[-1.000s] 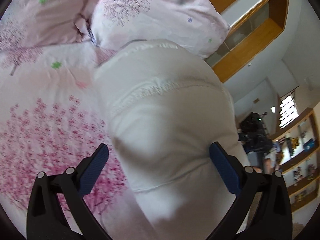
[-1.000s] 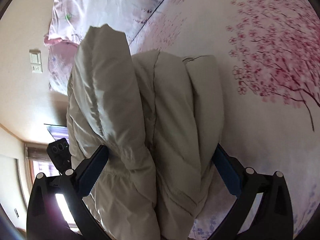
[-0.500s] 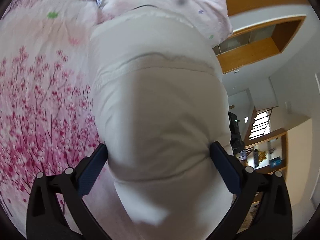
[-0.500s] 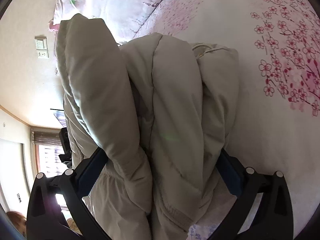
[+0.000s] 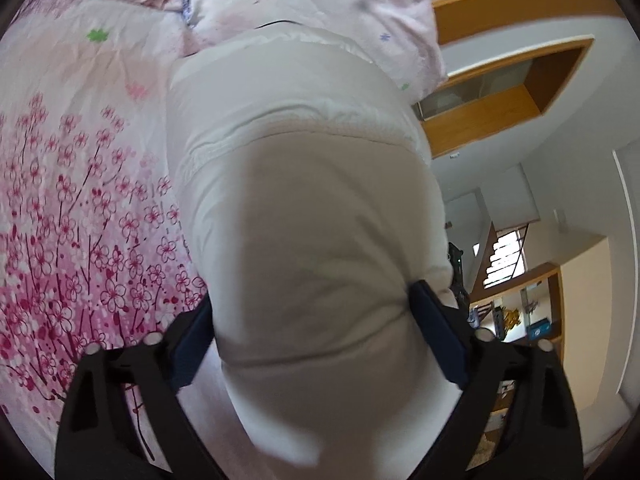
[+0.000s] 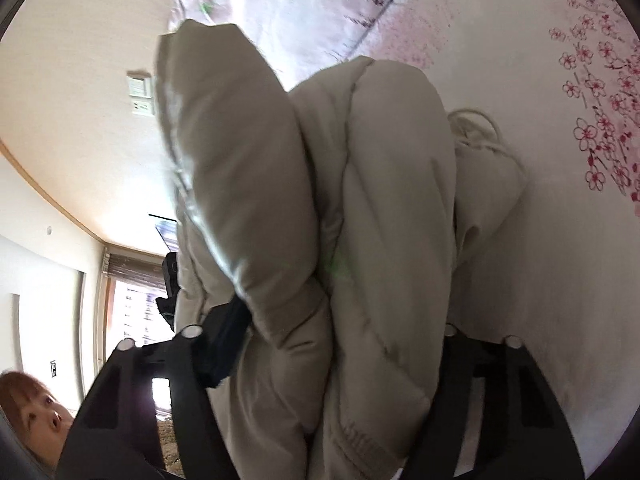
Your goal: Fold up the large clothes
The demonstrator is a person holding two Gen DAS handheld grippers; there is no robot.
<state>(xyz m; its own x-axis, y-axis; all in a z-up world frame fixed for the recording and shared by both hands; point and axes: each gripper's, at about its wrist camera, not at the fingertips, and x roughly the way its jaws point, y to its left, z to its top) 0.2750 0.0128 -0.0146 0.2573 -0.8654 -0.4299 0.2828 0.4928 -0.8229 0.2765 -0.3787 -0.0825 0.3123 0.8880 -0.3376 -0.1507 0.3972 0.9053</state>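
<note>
A bulky off-white padded jacket [image 5: 304,216] is folded into a thick bundle over a bed with a pink cherry-blossom sheet [image 5: 80,208]. My left gripper [image 5: 312,320] has its jaws closed against both sides of the bundle, squeezing it. In the right wrist view the same jacket [image 6: 360,220] shows as several beige puffy layers with a drawstring at the right. My right gripper [image 6: 340,320] is clamped on those layers; its left pad [image 6: 224,340] presses into the fabric and the right pad is hidden by it.
Pink floral pillows [image 5: 304,4] lie at the head of the bed behind the jacket. Wooden shelving [image 5: 500,92] and a wall stand to the right. In the right wrist view a wall with switches [image 6: 140,96], a window and a person's face [image 6: 36,412] are at left.
Both grippers have closed in on the jacket bundle, from wide open around it to pressing its sides. The bundle has risen slightly and the views have tilted.
</note>
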